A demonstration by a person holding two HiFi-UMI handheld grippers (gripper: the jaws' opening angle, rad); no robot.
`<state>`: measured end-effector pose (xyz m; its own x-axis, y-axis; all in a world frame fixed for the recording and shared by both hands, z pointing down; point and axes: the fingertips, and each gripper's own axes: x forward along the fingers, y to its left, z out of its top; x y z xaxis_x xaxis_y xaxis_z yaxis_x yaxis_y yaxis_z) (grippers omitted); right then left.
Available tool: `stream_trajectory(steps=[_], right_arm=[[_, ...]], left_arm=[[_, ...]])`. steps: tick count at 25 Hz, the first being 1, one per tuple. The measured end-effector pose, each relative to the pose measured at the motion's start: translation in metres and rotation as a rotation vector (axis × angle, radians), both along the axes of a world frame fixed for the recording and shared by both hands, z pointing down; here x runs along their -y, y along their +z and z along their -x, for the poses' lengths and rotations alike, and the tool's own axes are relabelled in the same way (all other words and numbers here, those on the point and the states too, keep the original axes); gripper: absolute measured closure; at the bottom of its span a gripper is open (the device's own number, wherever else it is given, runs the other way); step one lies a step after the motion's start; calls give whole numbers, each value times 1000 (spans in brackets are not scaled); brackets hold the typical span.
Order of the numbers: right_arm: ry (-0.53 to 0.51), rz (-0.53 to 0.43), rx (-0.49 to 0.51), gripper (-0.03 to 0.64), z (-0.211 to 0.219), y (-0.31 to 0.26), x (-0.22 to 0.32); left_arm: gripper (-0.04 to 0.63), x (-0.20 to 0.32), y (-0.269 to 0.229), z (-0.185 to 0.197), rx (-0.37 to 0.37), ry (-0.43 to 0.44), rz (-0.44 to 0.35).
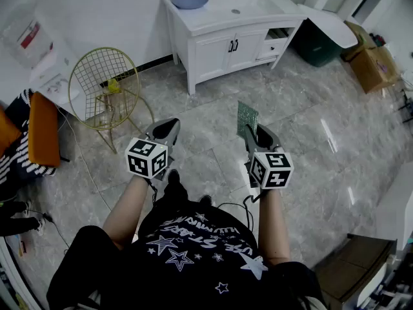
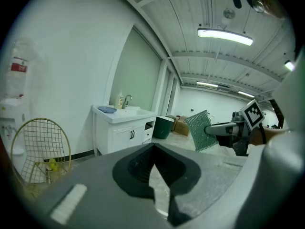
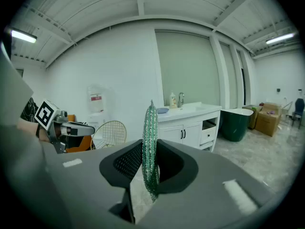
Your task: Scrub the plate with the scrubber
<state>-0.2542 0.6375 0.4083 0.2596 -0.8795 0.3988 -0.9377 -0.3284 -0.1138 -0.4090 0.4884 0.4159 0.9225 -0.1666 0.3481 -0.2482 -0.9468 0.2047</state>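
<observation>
Scrubber [image 3: 150, 128], green, stands pinched in the right claw [image 3: 151, 170]; the left claw [image 2: 153, 168] is pressed together, empty. Blue plate [image 1: 190, 0] lies well ahead of both claws, on the white desk [image 1: 219, 18]. Red label [image 1: 29, 36] left of them is too small to read.

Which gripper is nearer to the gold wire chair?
Left. The left gripper is just right of the gold wire chair; the right gripper, shut on the green scrubber, is farther right.

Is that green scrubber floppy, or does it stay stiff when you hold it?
Probably fairly stiff: the scrubber sticks straight out of the right claw without drooping. Likely light: it is a thin sheet. Its mesh looks rough, so probably not slippery.
</observation>
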Motion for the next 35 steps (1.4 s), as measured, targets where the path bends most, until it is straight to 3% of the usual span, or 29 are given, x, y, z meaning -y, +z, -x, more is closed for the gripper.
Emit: stream_trajectory(steps=[13,20,27,35], right_arm=[[-12,11,30,509,-6,17,-22],[-10,23,30,508,-24,21,-8],[-1,27,39,508,-69,27,49],[-9,52,22,508,-166,26,189]], left_arm=[[595,-24,10,-8,20,19,-8],[595,-5,12,-22,21,9,-1],[595,58,29,-70,19,14,34],[595,200,30,-164,-16,-22,47]])
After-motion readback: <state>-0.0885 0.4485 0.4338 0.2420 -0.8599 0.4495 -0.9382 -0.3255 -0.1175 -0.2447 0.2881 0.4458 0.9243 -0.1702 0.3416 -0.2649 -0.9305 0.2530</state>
